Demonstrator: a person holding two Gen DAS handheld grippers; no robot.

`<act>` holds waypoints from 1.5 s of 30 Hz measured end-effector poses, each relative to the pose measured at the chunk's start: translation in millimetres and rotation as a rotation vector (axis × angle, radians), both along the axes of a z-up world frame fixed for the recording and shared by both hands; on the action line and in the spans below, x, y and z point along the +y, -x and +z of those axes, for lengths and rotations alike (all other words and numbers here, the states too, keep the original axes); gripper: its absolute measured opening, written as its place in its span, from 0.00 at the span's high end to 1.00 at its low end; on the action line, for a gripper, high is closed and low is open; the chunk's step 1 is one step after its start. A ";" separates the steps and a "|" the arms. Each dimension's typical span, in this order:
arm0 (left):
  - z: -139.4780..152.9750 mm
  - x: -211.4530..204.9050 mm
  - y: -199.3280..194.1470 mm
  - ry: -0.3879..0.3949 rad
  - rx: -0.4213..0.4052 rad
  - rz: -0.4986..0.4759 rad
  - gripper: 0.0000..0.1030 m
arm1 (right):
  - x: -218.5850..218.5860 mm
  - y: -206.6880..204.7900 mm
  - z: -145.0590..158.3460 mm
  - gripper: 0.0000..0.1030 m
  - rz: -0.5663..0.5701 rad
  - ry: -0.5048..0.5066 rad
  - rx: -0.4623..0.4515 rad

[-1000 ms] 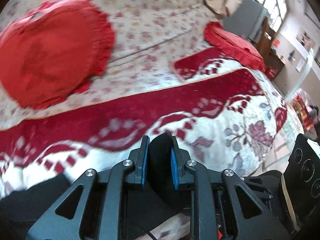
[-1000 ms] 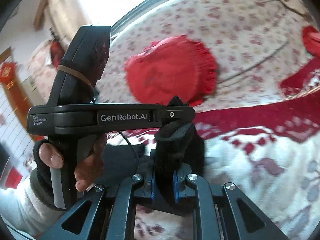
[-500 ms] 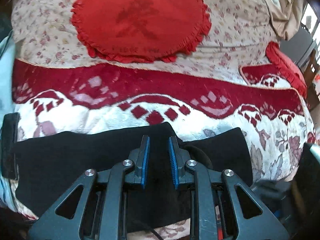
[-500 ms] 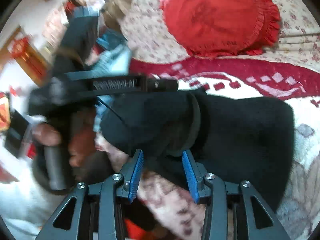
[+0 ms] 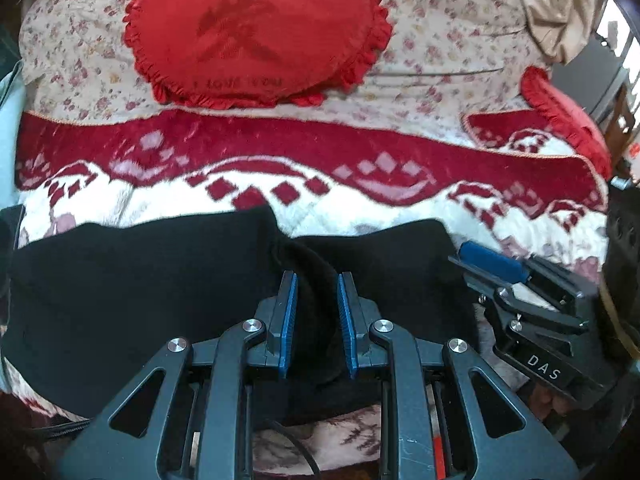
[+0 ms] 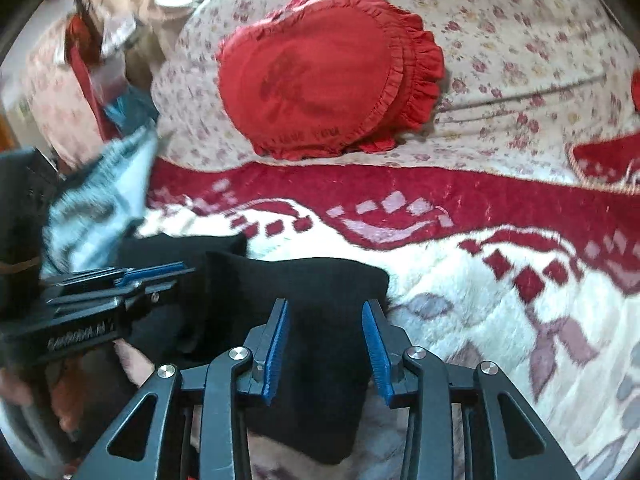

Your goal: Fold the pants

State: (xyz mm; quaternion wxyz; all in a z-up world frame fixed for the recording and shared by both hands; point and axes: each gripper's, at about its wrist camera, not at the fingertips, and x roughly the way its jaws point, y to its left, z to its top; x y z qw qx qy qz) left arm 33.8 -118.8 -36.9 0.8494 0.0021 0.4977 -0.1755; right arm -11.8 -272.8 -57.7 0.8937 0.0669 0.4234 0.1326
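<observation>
The black pants (image 5: 140, 280) lie in folded layers on the red-and-white blanket (image 5: 360, 152), near its front edge. My left gripper (image 5: 314, 280) sits low over their middle, its blue pads slightly apart with a raised fold of black cloth between them. My right gripper (image 6: 325, 308) is open over the right end of the pants (image 6: 304, 280), which lie loose under it. The right gripper also shows at the right of the left wrist view (image 5: 496, 264); the left gripper shows at the left of the right wrist view (image 6: 152, 272).
A red heart-shaped frilled cushion (image 5: 256, 28) rests on the floral cover (image 5: 440, 40) behind the blanket. A second red cushion (image 5: 560, 108) lies at the far right. A light blue cloth (image 6: 96, 200) lies left of the pants.
Both grippers brought the held cloth down onto the blanket. The right gripper opened and let go. The left pads parted slightly, and the pants now lie spread and folded.
</observation>
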 end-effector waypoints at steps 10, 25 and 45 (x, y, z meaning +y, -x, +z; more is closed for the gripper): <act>-21.8 9.4 -3.5 -0.016 0.018 0.060 0.78 | 11.1 -32.1 -23.1 0.66 0.025 0.142 0.004; -16.1 14.3 8.8 -0.018 0.014 0.074 0.79 | 15.1 26.3 7.0 0.66 0.079 0.072 -0.016; -12.1 44.0 27.0 0.096 0.068 0.111 0.70 | 22.6 33.3 -2.3 0.66 0.071 0.053 0.026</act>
